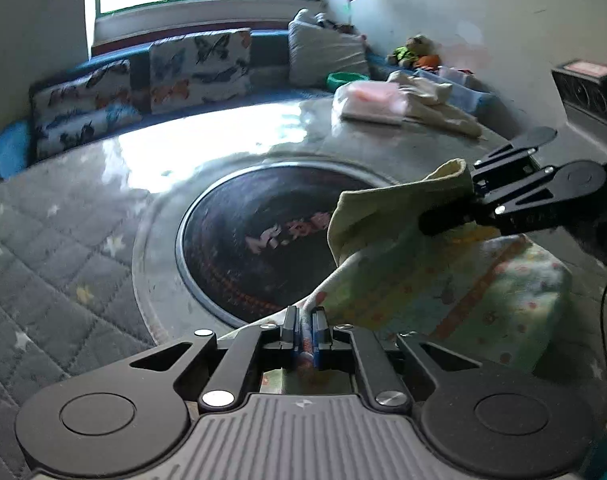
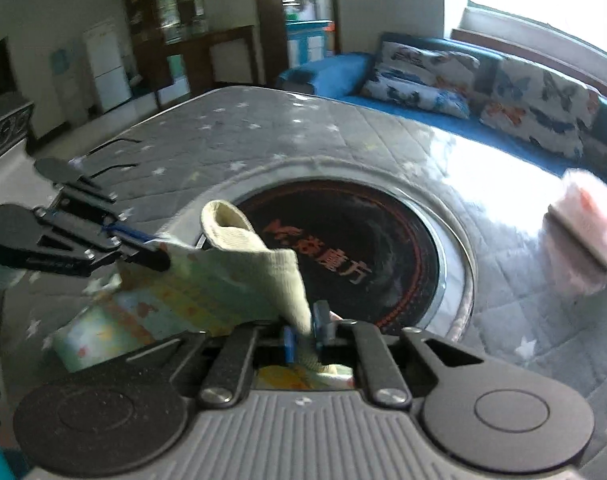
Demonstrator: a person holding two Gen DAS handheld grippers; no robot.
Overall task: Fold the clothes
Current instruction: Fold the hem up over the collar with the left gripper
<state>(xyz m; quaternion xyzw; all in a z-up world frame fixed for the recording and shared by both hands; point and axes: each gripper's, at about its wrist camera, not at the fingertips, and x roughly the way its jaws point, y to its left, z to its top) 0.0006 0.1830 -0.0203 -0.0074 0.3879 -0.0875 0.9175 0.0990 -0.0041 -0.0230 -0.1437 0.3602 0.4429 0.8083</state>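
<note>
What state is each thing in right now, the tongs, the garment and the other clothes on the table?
left tongs: shut on the patterned garment's edge.
right tongs: shut on the garment near its ribbed cuff.
patterned garment: lifted and stretched between both tongs, lower part draped on the table.
ribbed cuff: standing up, open.
pink stack: folded, lying on the table.
cream clothes: unfolded, heaped.
</note>
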